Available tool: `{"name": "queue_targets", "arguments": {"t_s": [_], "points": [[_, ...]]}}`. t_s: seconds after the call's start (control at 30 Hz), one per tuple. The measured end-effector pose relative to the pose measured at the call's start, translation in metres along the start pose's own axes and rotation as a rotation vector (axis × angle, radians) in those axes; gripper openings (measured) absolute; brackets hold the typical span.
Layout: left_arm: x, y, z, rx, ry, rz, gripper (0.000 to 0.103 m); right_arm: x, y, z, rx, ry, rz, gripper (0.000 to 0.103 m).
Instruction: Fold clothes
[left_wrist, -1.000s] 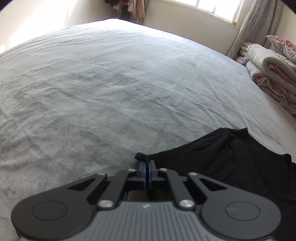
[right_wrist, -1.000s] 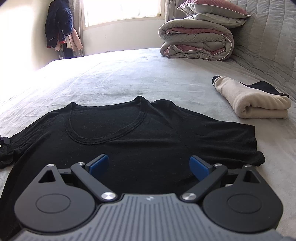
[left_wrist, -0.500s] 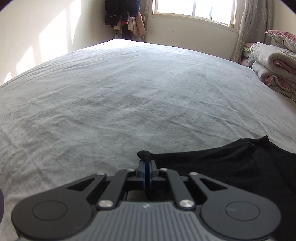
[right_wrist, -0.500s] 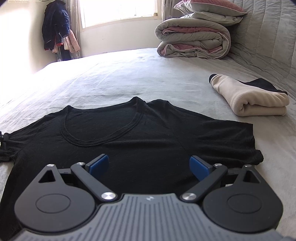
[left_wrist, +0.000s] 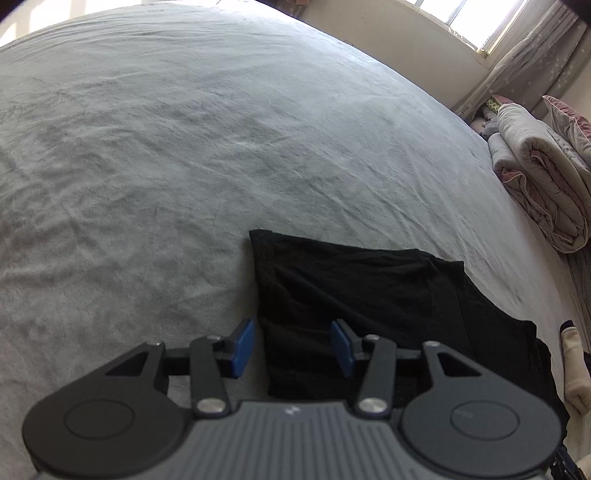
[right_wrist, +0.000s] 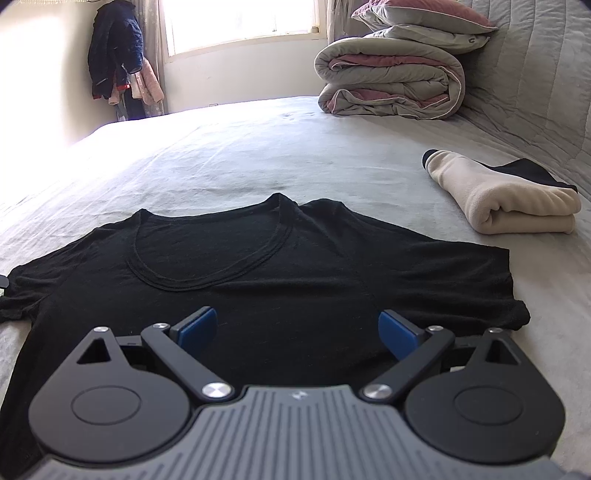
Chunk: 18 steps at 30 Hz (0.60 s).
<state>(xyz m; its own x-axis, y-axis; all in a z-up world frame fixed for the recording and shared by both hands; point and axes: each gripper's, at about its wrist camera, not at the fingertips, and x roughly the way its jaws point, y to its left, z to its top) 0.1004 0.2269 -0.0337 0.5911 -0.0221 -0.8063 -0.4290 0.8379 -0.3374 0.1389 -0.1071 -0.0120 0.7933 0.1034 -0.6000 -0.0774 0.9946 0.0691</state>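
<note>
A black short-sleeved T-shirt (right_wrist: 280, 273) lies flat on the grey bed, neckline away from me in the right wrist view. My right gripper (right_wrist: 297, 330) hovers open over the shirt's chest, nothing between its blue pads. In the left wrist view the shirt's left sleeve (left_wrist: 332, 280) lies spread flat on the sheet. My left gripper (left_wrist: 291, 347) stands open just above the sleeve's edge; one blue pad is over the sheet, the other over the black cloth.
A folded cream garment (right_wrist: 509, 199) with something black under it lies at the right on the bed (left_wrist: 184, 147). A rolled grey-and-pink duvet (right_wrist: 391, 85) with pillows sits at the far right. Clothes hang (right_wrist: 118, 55) by the window.
My left gripper was shut on the sleeve tip and has opened, letting the sleeve drop flat; its view also tilted. The right gripper stays open and nearly still.
</note>
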Motion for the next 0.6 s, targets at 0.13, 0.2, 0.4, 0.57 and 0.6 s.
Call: {"name": "queue_targets", "arguments": {"t_s": [0.13, 0.2, 0.4, 0.57, 0.6], "points": [[0.003, 0.003, -0.004, -0.036, 0.040, -0.018, 0.047, 0.002, 0.000, -0.001, -0.003, 0.007, -0.004, 0.096], [0.004, 0.005, -0.003, -0.054, 0.040, -0.023, 0.046, 0.004, 0.000, -0.002, -0.002, 0.013, -0.004, 0.096], [0.005, 0.000, -0.005, -0.024, 0.040, 0.000, 0.031, 0.003, 0.000, -0.002, 0.001, 0.015, -0.002, 0.096], [0.007, -0.006, -0.008, 0.032, 0.067, -0.016, 0.005, 0.003, -0.001, -0.002, 0.006, 0.012, -0.004, 0.096], [0.007, -0.007, -0.008, 0.045, 0.065, -0.012, 0.004, 0.003, -0.001, -0.002, 0.006, 0.012, -0.005, 0.096]]}}
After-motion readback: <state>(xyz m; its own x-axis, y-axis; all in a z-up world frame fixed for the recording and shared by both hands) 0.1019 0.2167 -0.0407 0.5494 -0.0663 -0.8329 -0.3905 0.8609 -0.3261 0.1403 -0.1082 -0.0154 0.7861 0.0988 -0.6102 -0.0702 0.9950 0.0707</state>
